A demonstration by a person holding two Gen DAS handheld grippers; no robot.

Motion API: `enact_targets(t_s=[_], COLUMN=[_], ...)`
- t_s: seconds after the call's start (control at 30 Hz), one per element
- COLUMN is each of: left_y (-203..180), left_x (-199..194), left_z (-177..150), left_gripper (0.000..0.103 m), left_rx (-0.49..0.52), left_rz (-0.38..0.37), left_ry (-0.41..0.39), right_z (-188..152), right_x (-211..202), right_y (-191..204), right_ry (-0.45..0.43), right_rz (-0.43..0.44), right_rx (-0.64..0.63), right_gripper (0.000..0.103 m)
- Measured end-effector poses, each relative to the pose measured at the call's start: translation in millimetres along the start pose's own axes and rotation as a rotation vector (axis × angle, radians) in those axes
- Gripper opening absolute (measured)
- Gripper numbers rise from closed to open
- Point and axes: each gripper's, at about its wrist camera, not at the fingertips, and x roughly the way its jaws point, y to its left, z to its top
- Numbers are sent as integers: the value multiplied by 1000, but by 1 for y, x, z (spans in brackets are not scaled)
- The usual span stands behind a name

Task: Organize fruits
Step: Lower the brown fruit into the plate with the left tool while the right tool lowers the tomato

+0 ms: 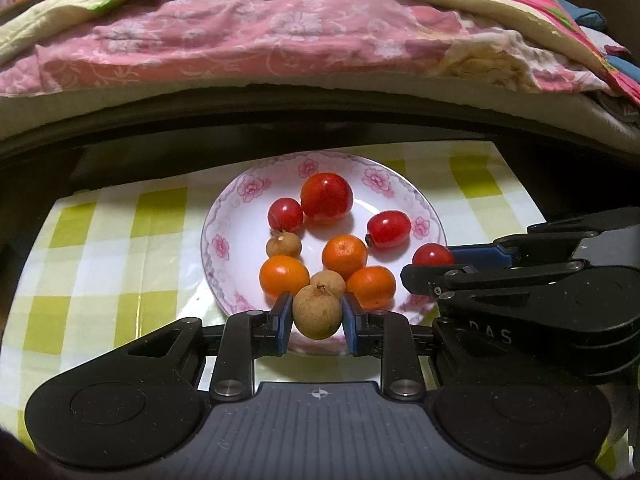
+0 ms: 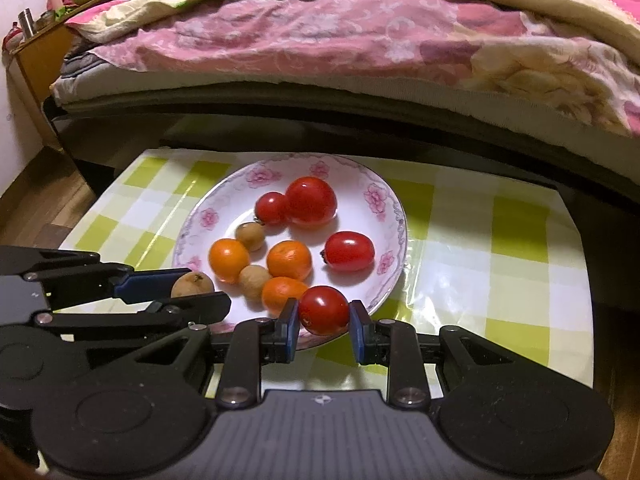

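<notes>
Left gripper (image 1: pixel 316 316) fingers are pinching a longan (image 1: pixel 317 312) and right gripper (image 2: pixel 324 316) fingers a cherry tomato (image 2: pixel 323 310), both over the plate's (image 2: pixel 192 224) near rim; tomato's probably soft, slick-skinned, so squeezing lightly across its middle.

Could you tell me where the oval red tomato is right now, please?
The oval red tomato lies on the right side of the flowered plate, to the right of the nearest orange and beyond the tomato held in the right gripper.
</notes>
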Motion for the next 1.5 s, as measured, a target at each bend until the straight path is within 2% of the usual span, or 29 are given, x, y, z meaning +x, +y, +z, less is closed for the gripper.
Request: enact_targets(t_s=[0.5,0.83,1.1,1.4,1.5], left_y=[4,8,8,19,20], left_x=[17,9,6,-9,-14], left_z=[6,7,8,15,16], left_gripper=[33,50,55,68,74], left_rx=[2,-25,-31,-68,-76], left_rz=[40,78,82,69,80], left_ry=[1,-11,-27,-72,-86], right_z=[11,15,16,18,19], right_x=[18,15,11,3,-1], right_y=[-2,-2,-3,-8,-7], right_ry=[-5,-27,-40,-60,-73], right_rz=[-22,-33,-37,-21,-16], right_rx=[-26,-27,-13,26,28], right_gripper=[30,31,31,36,36])
